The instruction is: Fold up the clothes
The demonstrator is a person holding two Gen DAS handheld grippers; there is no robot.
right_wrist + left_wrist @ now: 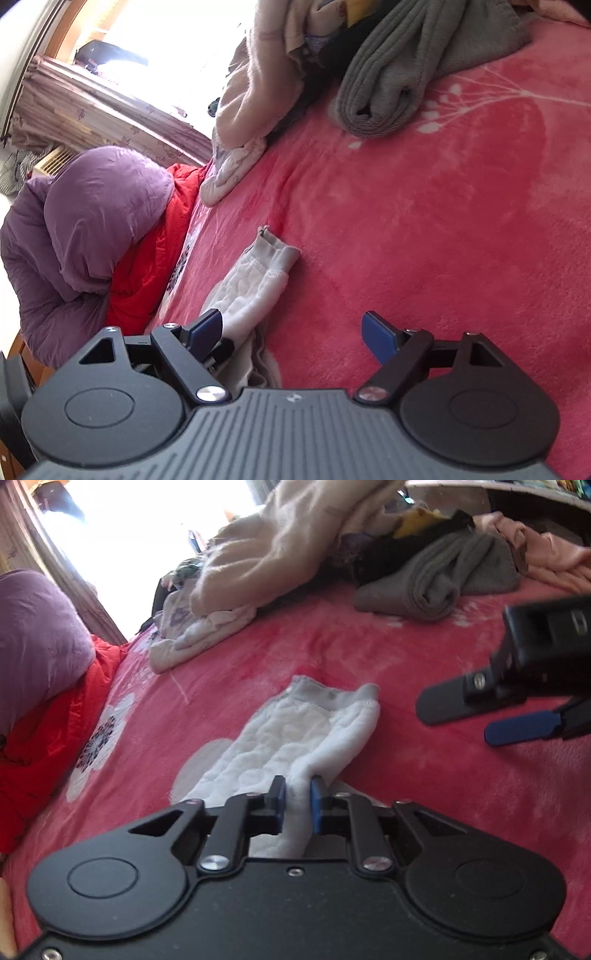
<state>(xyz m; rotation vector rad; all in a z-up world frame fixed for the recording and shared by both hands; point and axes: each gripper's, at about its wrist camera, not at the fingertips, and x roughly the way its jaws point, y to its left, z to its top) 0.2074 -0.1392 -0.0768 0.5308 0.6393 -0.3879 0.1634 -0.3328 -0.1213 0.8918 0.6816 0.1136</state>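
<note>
A small white quilted garment (295,731) with a grey waistband lies flat on the pink fleece blanket (406,775). My left gripper (298,797) is shut on its near edge, and the cloth bunches between the blue pads. My right gripper (456,723) hovers open just above the blanket to the right of the garment, holding nothing. In the right wrist view the same garment (255,291) lies ahead and to the left, and the right gripper (291,319) stands wide open over bare blanket (443,240); its left finger is next to the garment's near end.
A heap of clothes lies at the far side: a cream fluffy garment (280,542), a rolled grey one (436,587), a white floral one (192,635) and a pink one (546,554). A purple quilt (37,642) and a red quilt (55,738) are piled at the left edge.
</note>
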